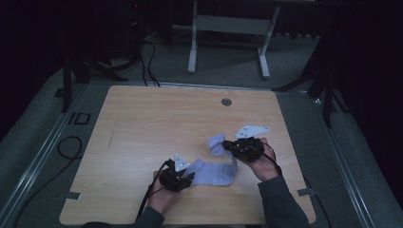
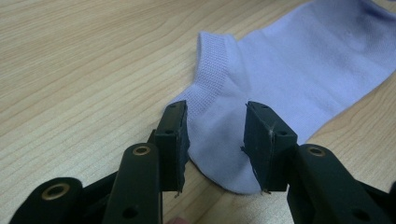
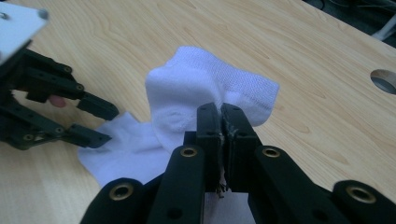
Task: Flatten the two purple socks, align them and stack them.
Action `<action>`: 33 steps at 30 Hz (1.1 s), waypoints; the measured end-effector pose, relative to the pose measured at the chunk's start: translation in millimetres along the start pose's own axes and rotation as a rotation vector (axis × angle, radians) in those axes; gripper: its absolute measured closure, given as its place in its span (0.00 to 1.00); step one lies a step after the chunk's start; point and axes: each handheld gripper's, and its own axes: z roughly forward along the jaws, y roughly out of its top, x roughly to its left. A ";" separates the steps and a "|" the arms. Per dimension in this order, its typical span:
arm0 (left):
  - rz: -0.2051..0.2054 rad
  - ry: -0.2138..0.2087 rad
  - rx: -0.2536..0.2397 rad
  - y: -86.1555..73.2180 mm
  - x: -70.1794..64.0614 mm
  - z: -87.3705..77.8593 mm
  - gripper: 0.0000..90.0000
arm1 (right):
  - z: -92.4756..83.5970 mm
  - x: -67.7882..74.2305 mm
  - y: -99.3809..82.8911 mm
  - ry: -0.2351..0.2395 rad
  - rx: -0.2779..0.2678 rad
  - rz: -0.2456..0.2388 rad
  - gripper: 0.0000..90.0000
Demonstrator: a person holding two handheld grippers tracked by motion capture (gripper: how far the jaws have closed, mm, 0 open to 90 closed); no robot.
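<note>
In the left gripper view, the left gripper (image 2: 215, 140) sits low over the wooden table (image 2: 84, 70), its two black jaws standing apart on either side of the rounded end of a pale lilac sock (image 2: 289, 70). The sock lies flat, running away to the upper right (its ribbed cuff (image 2: 212, 70) points up the frame). The pads are not pressing the fabric.

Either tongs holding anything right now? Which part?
The right tongs are shut on the sock, pinching it near the ribbed cuff end and lifting it. The left tongs stand open around the other end, not gripping.
</note>
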 end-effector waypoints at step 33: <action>-0.021 -0.041 -0.028 0.7 0.7 -5.9 0.66 | 36.6 28.7 -42.9 0.103 0.040 0.037 0.96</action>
